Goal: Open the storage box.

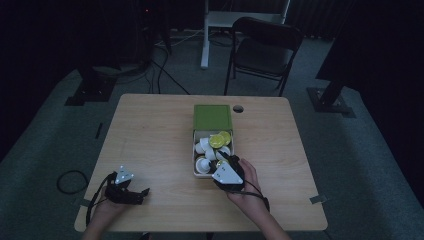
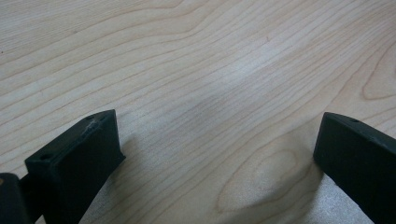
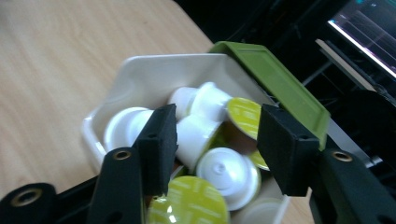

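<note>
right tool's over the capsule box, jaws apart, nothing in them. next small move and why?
Probably lift the right tool clear of the white box. Its jaws stand apart above the piled capsules with none pinched between them, so a drop looks done. The left tool rests open over the bare table.
</note>
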The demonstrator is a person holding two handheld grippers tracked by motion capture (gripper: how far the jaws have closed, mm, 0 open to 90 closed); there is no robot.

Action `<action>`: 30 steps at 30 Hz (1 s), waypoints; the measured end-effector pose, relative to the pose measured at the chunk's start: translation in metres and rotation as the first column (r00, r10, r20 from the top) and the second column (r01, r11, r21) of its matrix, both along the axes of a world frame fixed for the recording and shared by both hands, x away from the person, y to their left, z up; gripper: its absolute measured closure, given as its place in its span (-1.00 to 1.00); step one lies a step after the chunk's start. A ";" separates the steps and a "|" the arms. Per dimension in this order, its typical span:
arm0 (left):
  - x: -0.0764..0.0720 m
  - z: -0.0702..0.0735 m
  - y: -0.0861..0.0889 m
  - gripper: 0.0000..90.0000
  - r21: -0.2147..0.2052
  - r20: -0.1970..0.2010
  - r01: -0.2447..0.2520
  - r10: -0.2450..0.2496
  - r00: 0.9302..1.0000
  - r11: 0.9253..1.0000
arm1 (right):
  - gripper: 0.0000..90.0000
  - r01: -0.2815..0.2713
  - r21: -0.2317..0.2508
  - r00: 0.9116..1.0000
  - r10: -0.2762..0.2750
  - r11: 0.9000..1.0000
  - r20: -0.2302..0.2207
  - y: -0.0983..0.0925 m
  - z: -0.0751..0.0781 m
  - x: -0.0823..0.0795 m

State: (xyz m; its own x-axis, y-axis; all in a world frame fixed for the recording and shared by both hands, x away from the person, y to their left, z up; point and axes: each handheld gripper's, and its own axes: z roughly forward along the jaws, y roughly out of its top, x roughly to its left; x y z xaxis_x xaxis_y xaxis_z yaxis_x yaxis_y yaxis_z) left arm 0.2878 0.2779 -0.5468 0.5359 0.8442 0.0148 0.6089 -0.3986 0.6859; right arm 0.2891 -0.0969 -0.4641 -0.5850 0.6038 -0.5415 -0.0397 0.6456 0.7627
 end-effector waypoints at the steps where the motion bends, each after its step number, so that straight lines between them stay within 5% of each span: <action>1: 0.000 0.000 0.000 -0.98 0.000 0.000 0.000 0.000 1.000 1.000 | 0.05 0.008 0.006 1.000 -0.008 1.000 0.001 -0.002 0.001 0.001; 6: 0.000 0.000 0.000 -0.98 0.000 0.000 0.000 0.000 1.000 1.000 | -0.06 0.025 0.064 0.999 -0.023 0.998 -0.032 -0.010 0.004 0.005; 8: 0.000 0.000 0.000 -0.98 0.000 0.000 0.000 0.000 1.000 1.000 | -0.17 0.054 0.135 0.996 -0.045 0.989 -0.072 -0.016 0.005 0.008; 11: 0.000 0.000 0.000 -0.98 0.000 0.000 0.000 0.000 1.000 1.000 | -0.26 0.074 0.155 0.995 -0.063 0.985 -0.076 -0.020 0.007 0.009; 21: 0.000 0.000 0.000 -0.98 0.000 0.000 0.000 0.000 1.000 1.000 | -0.57 0.141 0.304 0.986 -0.107 0.942 -0.128 -0.040 0.013 0.014; 30: 0.000 0.000 0.000 -0.98 -0.002 0.001 -0.001 0.001 1.000 1.000 | -0.70 0.202 0.361 0.976 -0.159 0.910 -0.146 -0.054 0.012 0.017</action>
